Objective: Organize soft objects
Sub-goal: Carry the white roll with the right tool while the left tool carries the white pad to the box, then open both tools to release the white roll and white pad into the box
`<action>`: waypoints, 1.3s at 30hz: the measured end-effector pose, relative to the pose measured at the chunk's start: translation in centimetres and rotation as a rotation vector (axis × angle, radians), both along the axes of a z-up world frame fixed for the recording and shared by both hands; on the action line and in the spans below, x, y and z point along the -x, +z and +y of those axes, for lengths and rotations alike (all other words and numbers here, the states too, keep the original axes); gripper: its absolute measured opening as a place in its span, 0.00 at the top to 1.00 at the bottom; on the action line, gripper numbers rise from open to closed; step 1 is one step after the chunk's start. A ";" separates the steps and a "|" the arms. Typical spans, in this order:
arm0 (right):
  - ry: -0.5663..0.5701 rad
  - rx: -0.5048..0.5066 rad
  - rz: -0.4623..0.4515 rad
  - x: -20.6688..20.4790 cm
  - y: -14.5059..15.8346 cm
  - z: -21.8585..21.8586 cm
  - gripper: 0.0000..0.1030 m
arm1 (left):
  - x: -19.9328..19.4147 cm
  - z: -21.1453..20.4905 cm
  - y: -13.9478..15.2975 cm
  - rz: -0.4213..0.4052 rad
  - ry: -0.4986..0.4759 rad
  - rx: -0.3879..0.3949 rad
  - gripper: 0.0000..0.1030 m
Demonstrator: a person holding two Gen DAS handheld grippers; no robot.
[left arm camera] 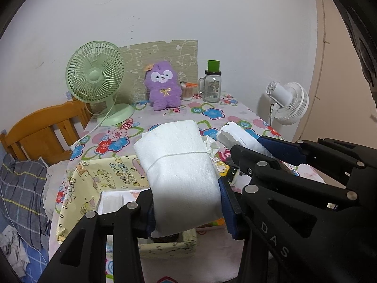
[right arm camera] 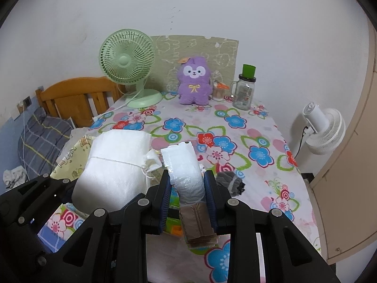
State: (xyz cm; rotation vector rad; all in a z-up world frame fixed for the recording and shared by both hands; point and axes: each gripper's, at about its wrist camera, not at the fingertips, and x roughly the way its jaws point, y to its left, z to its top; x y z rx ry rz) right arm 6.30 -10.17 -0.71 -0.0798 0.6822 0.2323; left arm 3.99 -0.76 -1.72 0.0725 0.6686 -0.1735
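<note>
My left gripper [left arm camera: 187, 204] is shut on a white folded paper-towel bundle [left arm camera: 179, 165] tied round with string. It hangs over a yellow cartoon-print fabric basket [left arm camera: 94, 179] at the table's left edge. My right gripper [right arm camera: 187, 186] is shut on a slim white plastic-wrapped pack [right arm camera: 185, 165], its blue pads pressing both sides. The two held things sit side by side above the table, the bundle [right arm camera: 113, 165] left of the pack. In the left wrist view the right gripper [left arm camera: 255, 147] and its pack [left arm camera: 238, 136] show to the right. A purple plush toy [right arm camera: 194, 82] sits upright at the table's back.
On the floral tablecloth [right arm camera: 235, 122] stand a green desk fan [right arm camera: 127, 63] and a glass mug jar with a green lid [right arm camera: 245, 89]. A grey sock [right arm camera: 229, 181] and brown packets [right arm camera: 198, 224] lie under my right gripper. A wooden bed headboard [left arm camera: 42, 127] is left, a white fan [right arm camera: 322, 129] right.
</note>
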 end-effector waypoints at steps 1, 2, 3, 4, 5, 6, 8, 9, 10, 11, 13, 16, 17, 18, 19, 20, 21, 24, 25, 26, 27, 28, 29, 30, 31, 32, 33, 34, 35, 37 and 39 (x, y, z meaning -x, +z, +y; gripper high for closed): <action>0.003 0.000 -0.001 0.0 0.1 0.3 0.70 | -0.1 0.3 0.0 -0.001 0.003 0.003 0.54; 0.007 0.000 0.000 -0.2 0.1 0.6 0.70 | -0.1 0.6 0.0 -0.001 0.006 0.003 0.54; 0.010 -0.001 0.001 -0.3 0.1 0.9 0.70 | -0.2 0.9 0.0 -0.001 0.010 0.003 0.54; 0.014 -0.001 0.001 -0.3 0.1 1.2 0.70 | -0.4 1.3 0.0 -0.001 0.015 0.002 0.54; 0.021 -0.002 0.004 -0.5 0.1 1.6 0.70 | -0.5 1.5 0.0 0.000 0.020 0.001 0.54; 0.028 -0.001 0.009 -0.6 0.1 1.9 0.70 | -0.6 1.9 -0.1 0.002 0.026 0.001 0.54; 0.042 -0.004 0.019 -1.0 -0.1 2.6 0.70 | -0.8 2.5 -0.2 0.008 0.040 -0.003 0.54; 0.047 -0.007 0.022 -1.0 -0.2 2.8 0.70 | -0.9 2.8 -0.3 0.011 0.047 -0.006 0.54; 0.052 -0.011 0.026 -1.2 -0.3 3.1 0.70 | -1.1 3.1 -0.4 0.014 0.053 -0.009 0.54; 0.061 -0.016 0.036 -1.4 -0.5 3.4 0.70 | -1.2 3.4 -0.6 0.018 0.059 -0.013 0.54; 0.073 -0.018 0.045 -1.7 -0.7 4.0 0.70 | -1.5 4.0 -0.9 0.026 0.069 -0.017 0.54; 0.087 -0.019 0.052 -2.1 -1.1 4.8 0.70 | -2.0 4.9 -1.3 0.034 0.085 -0.012 0.54; 0.094 -0.016 0.053 -2.3 -1.2 5.2 0.70 | -2.2 5.2 -1.5 0.038 0.087 -0.008 0.54; 0.099 -0.015 0.054 -2.3 -1.3 5.4 0.70 | -2.3 5.4 -1.6 0.040 0.089 -0.006 0.54; 0.107 -0.013 0.055 -2.4 -1.4 5.7 0.70 | -2.5 5.7 -1.8 0.044 0.096 -0.005 0.54; 0.119 -0.010 0.057 -2.5 -1.5 6.1 0.70 | -2.7 6.0 -2.0 0.047 0.104 -0.003 0.54; 0.126 -0.008 0.059 -2.6 -1.5 6.3 0.70 | -2.9 6.3 -2.2 0.050 0.108 0.003 0.54; 0.144 0.000 0.068 -3.1 -1.9 7.2 0.70 | -3.4 7.2 -2.7 0.061 0.124 0.009 0.54; 0.149 0.001 0.077 -3.5 -2.1 7.6 0.70 | -3.6 7.5 -2.8 0.066 0.130 0.009 0.53; 0.154 0.001 0.085 -3.7 -2.3 7.8 0.70 | -3.8 7.7 -3.0 0.071 0.135 0.008 0.53; 0.158 0.000 0.091 -3.9 -2.4 8.0 0.70 | -3.9 7.9 -3.2 0.075 0.138 0.007 0.53; 0.162 -0.002 0.095 -4.0 -2.5 8.2 0.70 | -4.0 8.1 -3.3 0.079 0.143 0.007 0.53; 0.168 -0.002 0.101 -4.2 -2.7 8.6 0.70 | -4.2 8.4 -3.5 0.083 0.149 0.006 0.52; 0.171 -0.001 0.103 -4.3 -2.8 8.8 0.70 | -4.3 8.6 -3.6 0.086 0.156 0.006 0.52; 0.175 0.001 0.104 -4.4 -2.9 9.0 0.70 | -4.4 8.9 -3.8 0.089 0.165 0.007 0.52; 0.181 0.004 0.104 -4.5 -3.0 9.4 0.70 | -4.7 9.1 -4.0 0.095 0.172 0.003 0.51; 0.183 0.005 0.102 -4.5 -3.1 9.6 0.70 | -4.8 9.3 -4.2 0.100 0.176 0.001 0.51; 0.187 0.009 0.104 -4.6 -3.3 9.8 0.70 | -4.9 9.5 -4.5 0.108 0.180 -0.002 0.51; 0.195 0.019 0.112 -4.7 -3.5 10.1 0.70 | -5.1 9.7 -4.8 0.117 0.181 -0.003 0.51; 0.201 0.026 0.120 -4.9 -3.9 10.5 0.70 | -5.3 10.0 -5.1 0.126 0.187 -0.003 0.48; 0.205 0.023 0.124 -5.1 -4.1 10.8 0.70 | -5.4 10.3 -5.3 0.130 0.193 -0.003 0.47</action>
